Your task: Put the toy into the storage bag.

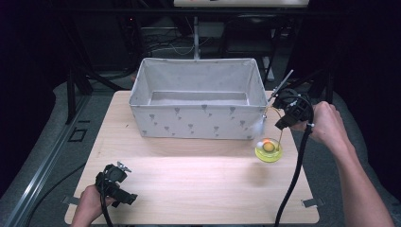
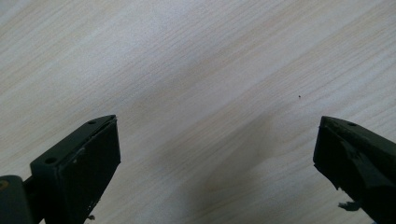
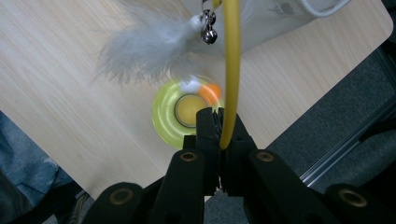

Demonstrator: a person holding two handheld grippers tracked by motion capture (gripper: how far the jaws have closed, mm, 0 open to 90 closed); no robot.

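At about 7 o'clock on the wooden table [image 1: 189, 189], nearest the person, the left gripper [image 1: 116, 187] rests low in the left hand [image 1: 87, 201]. In the left gripper view its 2 black jaws stand wide apart over bare wood, holding nothing.

Farther off, at about 3 o'clock, the right hand [image 1: 326, 124] holds the right gripper [image 3: 223, 128] above the table's right edge. Its jaws are pinched tight on a yellow wand [image 3: 231, 70]; a white feather [image 3: 144, 46] and a small silver bell [image 3: 208, 29] hang from the wand's far part. Below them a yellow-green suction base [image 1: 268, 151] with an orange spot sits on the table, just beside the near right corner of the fabric bin.

The grey fabric bin [image 1: 198, 118] stands open at 12 o'clock, its inside looking bare.
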